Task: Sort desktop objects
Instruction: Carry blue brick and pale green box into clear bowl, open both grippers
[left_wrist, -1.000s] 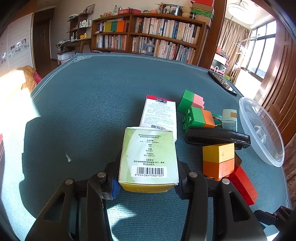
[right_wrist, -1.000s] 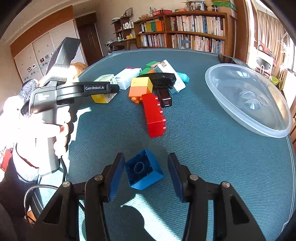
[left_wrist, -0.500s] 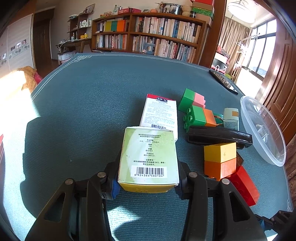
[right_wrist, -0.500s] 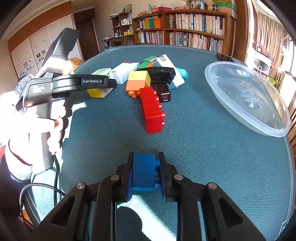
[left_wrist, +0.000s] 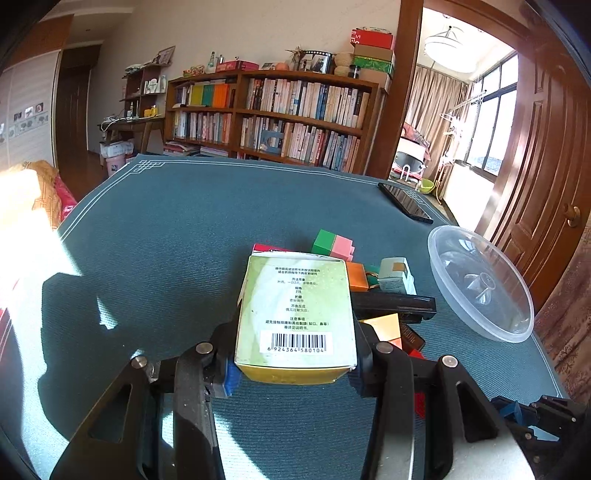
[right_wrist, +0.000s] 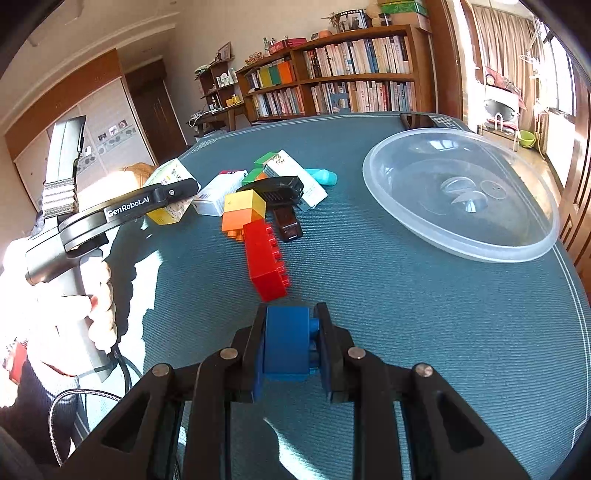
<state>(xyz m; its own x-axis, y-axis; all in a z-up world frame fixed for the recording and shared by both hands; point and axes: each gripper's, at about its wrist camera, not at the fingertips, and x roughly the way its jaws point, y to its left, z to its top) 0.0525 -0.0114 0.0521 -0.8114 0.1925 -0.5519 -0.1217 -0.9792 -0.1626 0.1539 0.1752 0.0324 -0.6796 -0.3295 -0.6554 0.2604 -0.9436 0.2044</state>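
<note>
Green-and-yellow carton (left_wrist: 295, 317), barcode face up, is clamped between the jaws of the left gripper (left_wrist: 295, 354) and appears raised off the teal table cover (left_wrist: 177, 229). Blue brick (right_wrist: 286, 341) is likewise pinched between the jaws of the right gripper (right_wrist: 291, 343). Just ahead of the right gripper lies a red brick (right_wrist: 264, 264); beyond that sit a yellow-on-orange block (right_wrist: 242, 210), a black stapler-like item (right_wrist: 277, 188) and a white box (right_wrist: 218, 192). Ahead and to that gripper's right stands an empty clear plastic bowl (right_wrist: 461, 247); a phone (right_wrist: 417, 120) lies past it. Step in hand, as judged: both picks are made and the carry is beginning. Next move calls for taking each item to its own group; the bowl is the likely place for the brick, while the carton's destination cannot be told.
</note>
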